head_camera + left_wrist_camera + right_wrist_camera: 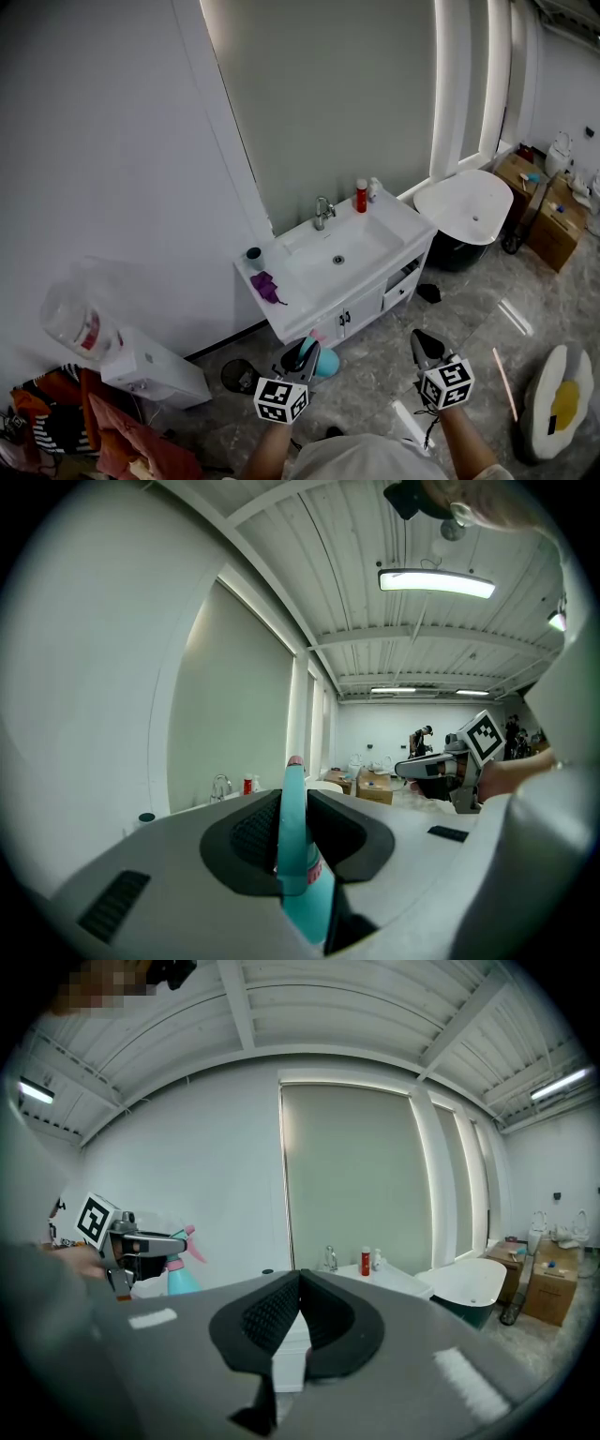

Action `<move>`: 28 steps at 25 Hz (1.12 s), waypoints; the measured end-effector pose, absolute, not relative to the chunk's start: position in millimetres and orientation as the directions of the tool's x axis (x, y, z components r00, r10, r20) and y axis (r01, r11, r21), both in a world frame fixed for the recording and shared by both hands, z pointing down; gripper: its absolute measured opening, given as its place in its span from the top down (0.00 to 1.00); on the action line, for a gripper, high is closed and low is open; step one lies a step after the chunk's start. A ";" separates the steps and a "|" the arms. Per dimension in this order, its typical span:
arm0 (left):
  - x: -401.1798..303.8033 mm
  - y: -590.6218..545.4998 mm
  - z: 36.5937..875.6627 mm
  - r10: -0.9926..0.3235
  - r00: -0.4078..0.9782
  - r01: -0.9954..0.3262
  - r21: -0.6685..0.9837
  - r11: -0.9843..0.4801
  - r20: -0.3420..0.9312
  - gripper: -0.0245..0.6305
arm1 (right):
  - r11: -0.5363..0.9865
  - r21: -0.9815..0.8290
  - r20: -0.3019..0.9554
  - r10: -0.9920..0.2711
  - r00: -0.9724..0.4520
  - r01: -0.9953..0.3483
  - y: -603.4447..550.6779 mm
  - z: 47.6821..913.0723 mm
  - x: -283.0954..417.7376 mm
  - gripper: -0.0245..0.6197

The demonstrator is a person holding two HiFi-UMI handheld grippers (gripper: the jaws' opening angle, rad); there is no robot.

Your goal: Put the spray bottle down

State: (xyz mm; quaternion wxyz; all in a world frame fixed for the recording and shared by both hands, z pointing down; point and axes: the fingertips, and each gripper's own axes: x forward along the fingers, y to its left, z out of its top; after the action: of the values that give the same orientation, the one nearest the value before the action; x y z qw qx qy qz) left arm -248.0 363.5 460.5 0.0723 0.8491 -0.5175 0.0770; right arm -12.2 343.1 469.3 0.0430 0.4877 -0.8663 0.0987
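One teal spray bottle (293, 855) sits clamped in the left hand-held gripper (310, 349); the right hand-held gripper (298, 1288) is closed, empty.

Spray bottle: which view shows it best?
The left gripper view: the spray bottle fills the centre, clamped by the left gripper. The right gripper view shows it small, side-on; the head view, a teal part.

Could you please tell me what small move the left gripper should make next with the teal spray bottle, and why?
Probably carry the left gripper forward toward the white vanity counter: its jaws are clamped on the teal plastic spray bottle, which is held in the air, short of any surface.
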 end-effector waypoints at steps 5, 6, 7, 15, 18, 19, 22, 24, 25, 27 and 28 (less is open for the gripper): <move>-265.2 357.9 466.4 -0.859 0.464 -0.884 0.049 -0.465 0.215 0.83 | 0.508 -0.125 0.181 -0.833 -0.523 -0.852 341.3 474.7 -36.4 0.95; -268.6 356.6 467.7 -0.857 0.467 -0.882 0.050 -0.468 0.217 0.83 | 0.508 -0.122 0.183 -0.833 -0.522 -0.853 340.9 475.6 -41.0 0.95; -271.7 355.4 469.0 -0.854 0.472 -0.880 0.051 -0.473 0.219 0.83 | 0.507 -0.120 0.185 -0.833 -0.521 -0.853 340.4 476.5 -45.2 0.95; -288.0 345.3 475.1 -0.821 0.522 -0.849 0.045 -0.527 0.231 0.83 | 0.479 -0.118 0.198 -0.847 -0.493 -0.870 336.9 482.4 -66.1 0.95; -292.9 340.5 479.2 -0.813 0.534 -0.841 0.050 -0.539 0.233 0.83 | 0.465 -0.128 0.208 -0.851 -0.482 -0.876 334.9 487.7 -71.3 0.95; -294.8 338.6 480.9 -0.811 0.537 -0.840 0.053 -0.540 0.234 0.83 | 0.462 -0.131 0.212 -0.851 -0.480 -0.877 334.1 489.7 -73.5 0.95; -297.3 333.0 485.9 -0.807 0.540 -0.838 0.066 -0.541 0.239 0.83 | 0.459 -0.134 0.225 -0.849 -0.477 -0.879 330.3 494.6 -77.0 0.95; -295.9 328.2 488.7 -0.806 0.540 -0.838 0.070 -0.540 0.243 0.83 | 0.458 -0.134 0.228 -0.849 -0.477 -0.879 324.4 496.1 -75.6 0.95; -294.6 325.1 489.8 -0.806 0.539 -0.839 0.071 -0.539 0.244 0.83 | 0.459 -0.135 0.228 -0.848 -0.478 -0.878 320.3 496.4 -74.4 0.95; -291.6 317.1 491.8 -0.808 0.535 -0.841 0.074 -0.535 0.247 0.83 | 0.464 -0.139 0.227 -0.845 -0.485 -0.875 310.4 497.6 -72.4 0.95; -290.4 312.2 492.9 -0.809 0.532 -0.844 0.075 -0.532 0.249 0.83 | 0.469 -0.141 0.228 -0.842 -0.490 -0.872 304.7 499.1 -71.9 0.95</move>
State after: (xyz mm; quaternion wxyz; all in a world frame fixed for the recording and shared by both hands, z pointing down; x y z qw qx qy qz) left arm -290.4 312.2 492.9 0.0935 0.8703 -0.4748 0.0921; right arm -71.9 304.7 499.1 0.0632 0.5011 -0.8548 0.1192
